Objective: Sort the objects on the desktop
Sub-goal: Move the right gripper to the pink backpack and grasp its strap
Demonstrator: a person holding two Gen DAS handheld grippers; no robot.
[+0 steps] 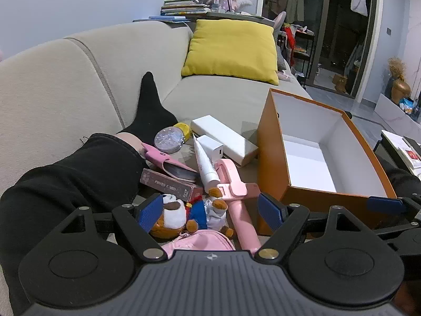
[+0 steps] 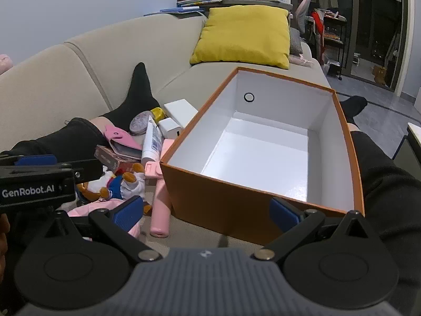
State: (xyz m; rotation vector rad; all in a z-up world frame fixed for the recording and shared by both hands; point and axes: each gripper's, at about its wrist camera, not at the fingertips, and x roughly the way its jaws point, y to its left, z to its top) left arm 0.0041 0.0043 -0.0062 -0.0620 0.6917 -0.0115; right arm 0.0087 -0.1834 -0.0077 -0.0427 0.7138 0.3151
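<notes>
left claw (image 1: 211, 212): spread wide over plush bear (image 1: 181, 214)
right claw (image 2: 206, 214): spread wide, nothing gripped
orange box (image 2: 223, 200): seen bare inside

"photo card" in pale capitals on the side of the flat brown box (image 1: 168, 184), lying among the clutter on the sofa. "genrobot.ai" in white letters on the black body of the left gripper (image 2: 35, 162), seen from the right wrist view. small blue print on the white tube (image 2: 152, 142), too fine to read.
</notes>
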